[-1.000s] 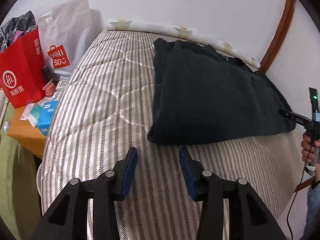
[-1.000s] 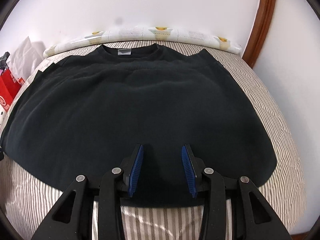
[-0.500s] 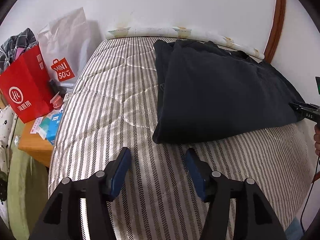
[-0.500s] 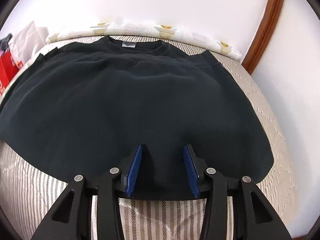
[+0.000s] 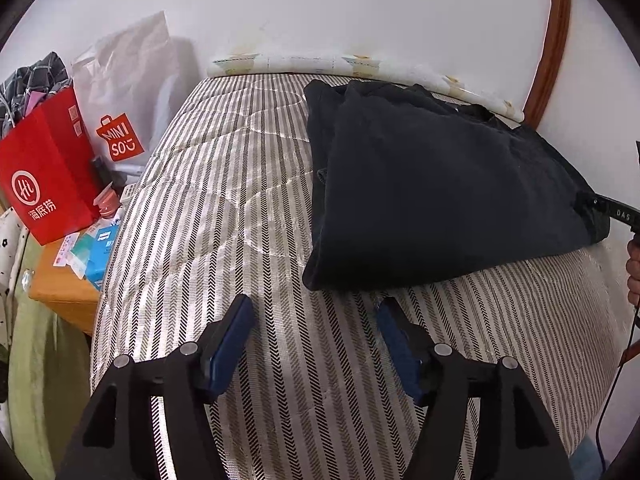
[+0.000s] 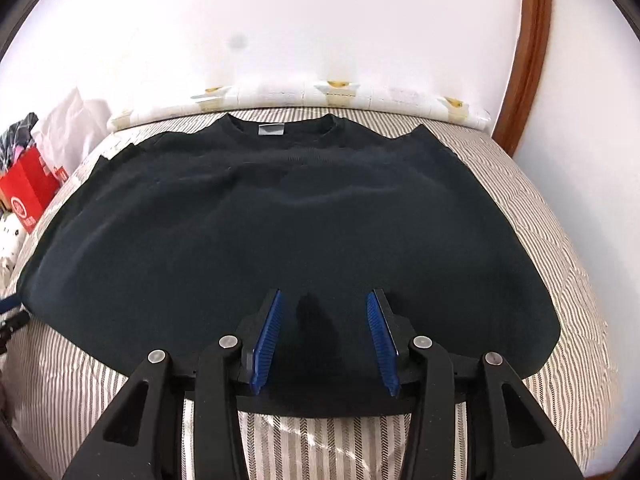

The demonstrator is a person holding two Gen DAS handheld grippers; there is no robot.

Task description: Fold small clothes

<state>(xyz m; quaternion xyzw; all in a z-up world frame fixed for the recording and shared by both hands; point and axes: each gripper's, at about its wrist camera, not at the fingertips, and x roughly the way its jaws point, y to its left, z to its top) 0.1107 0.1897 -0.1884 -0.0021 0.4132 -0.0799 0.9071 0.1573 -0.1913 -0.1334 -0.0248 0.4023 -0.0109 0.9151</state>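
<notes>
A black sweater point(image 6: 300, 220) lies flat on the striped mattress point(image 6: 320, 448), neck and grey label point(image 6: 271, 129) toward the wall. In the left wrist view the sweater point(image 5: 440, 192) fills the right half of the bed in folded layers. My left gripper point(image 5: 316, 308) hovers over bare mattress point(image 5: 224, 208) just in front of the sweater's near corner; its jaws are opening and nothing is between them. My right gripper point(image 6: 325, 296) stands over the near hem with its blue pads point(image 6: 270, 332) apart and cloth under them, not pinched. It also shows as the right gripper point(image 5: 592, 202) at the sweater's far edge, with a hand point(image 5: 634, 276) behind it.
Left of the bed, a red paper bag point(image 5: 44, 168) and a white shopping bag point(image 5: 120, 100) stand by a wooden bedside table point(image 5: 60, 288) with small boxes. A patterned roll point(image 5: 320, 64) lines the wall. A brown wooden frame point(image 5: 554, 40) rises at the right.
My left gripper's jaws have spread wider apart over the mattress, and its view has rolled slightly. The right gripper and the sweater have hardly shifted.
</notes>
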